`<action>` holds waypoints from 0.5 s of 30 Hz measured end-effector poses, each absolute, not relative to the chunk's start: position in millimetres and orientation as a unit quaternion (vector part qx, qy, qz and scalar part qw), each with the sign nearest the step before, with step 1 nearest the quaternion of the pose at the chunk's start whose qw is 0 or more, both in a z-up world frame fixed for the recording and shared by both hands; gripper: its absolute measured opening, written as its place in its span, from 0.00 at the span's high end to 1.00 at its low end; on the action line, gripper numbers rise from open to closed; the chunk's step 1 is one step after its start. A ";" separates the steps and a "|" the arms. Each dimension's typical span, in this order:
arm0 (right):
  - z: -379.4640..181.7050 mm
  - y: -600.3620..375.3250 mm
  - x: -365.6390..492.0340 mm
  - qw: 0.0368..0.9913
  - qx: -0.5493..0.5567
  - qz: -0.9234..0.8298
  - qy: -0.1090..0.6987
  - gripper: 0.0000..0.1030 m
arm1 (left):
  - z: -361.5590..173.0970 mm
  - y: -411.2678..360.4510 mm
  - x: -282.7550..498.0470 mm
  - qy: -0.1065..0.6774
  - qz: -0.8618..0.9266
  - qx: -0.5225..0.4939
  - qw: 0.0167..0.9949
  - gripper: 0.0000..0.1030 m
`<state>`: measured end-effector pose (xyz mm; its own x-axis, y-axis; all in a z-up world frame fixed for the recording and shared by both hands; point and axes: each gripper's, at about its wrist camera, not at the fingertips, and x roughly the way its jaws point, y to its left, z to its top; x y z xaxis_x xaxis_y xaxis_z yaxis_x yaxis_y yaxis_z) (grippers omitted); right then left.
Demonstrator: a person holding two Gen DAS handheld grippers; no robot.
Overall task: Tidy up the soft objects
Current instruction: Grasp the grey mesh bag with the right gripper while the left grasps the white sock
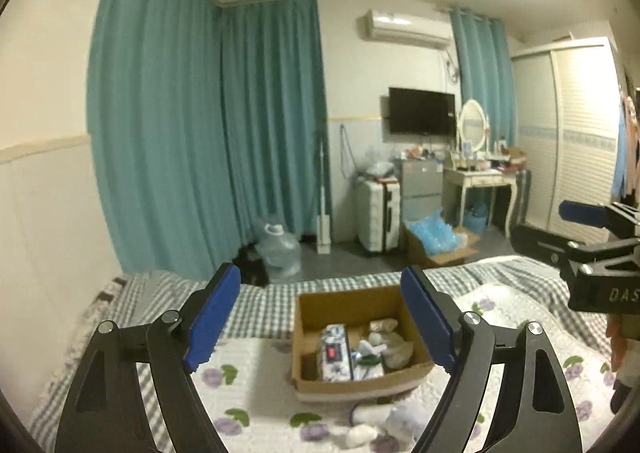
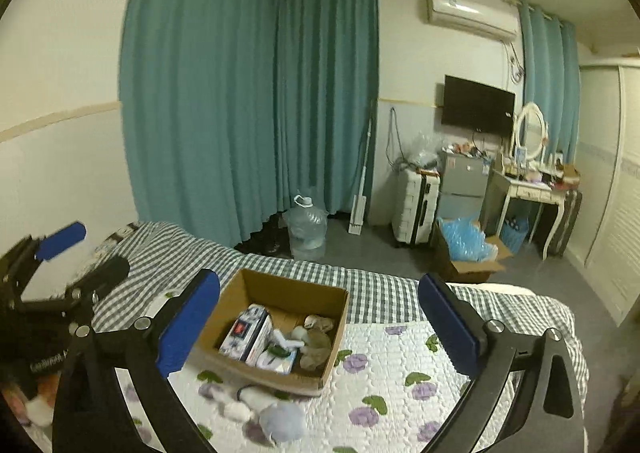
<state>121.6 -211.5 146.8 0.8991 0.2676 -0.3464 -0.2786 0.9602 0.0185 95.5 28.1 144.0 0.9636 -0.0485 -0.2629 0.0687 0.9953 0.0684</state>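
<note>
An open cardboard box (image 1: pixel 308 305) (image 2: pixel 336 317) sits on the bed. It holds a blue-white tissue pack (image 1: pixel 335 353) (image 2: pixel 244 331), a beige plush (image 1: pixel 390 337) (image 2: pixel 318 339) and small white items. A pale blue and white soft toy (image 1: pixel 372 423) (image 2: pixel 276 417) lies on the quilt in front of the box. My left gripper (image 1: pixel 320 321) is open and empty above the box. My right gripper (image 2: pixel 318 323) is open and empty above the box. Each gripper shows at the edge of the other's view, the right one (image 1: pixel 592 245) and the left one (image 2: pixel 60 261).
The bed has a floral quilt (image 2: pixel 400 373) and a grey checked sheet (image 2: pixel 380 293). Beyond it stand a water jug (image 2: pixel 306 225), a suitcase (image 2: pixel 416 209), a floor box of blue bags (image 2: pixel 468 249), a dressing table (image 2: pixel 528 189) and teal curtains (image 2: pixel 248 93).
</note>
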 end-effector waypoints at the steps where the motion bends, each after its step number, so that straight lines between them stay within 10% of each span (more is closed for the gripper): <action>1: 145.7 -209.5 112.0 0.974 -0.020 0.145 0.173 0.02 | 140.4 31.4 91.5 0.133 -0.030 0.036 0.990 0.19; 15: 19.4 -185.9 111.3 0.951 -0.035 0.179 0.249 0.02 | 12.7 34.6 122.7 0.285 0.001 0.002 0.959 0.19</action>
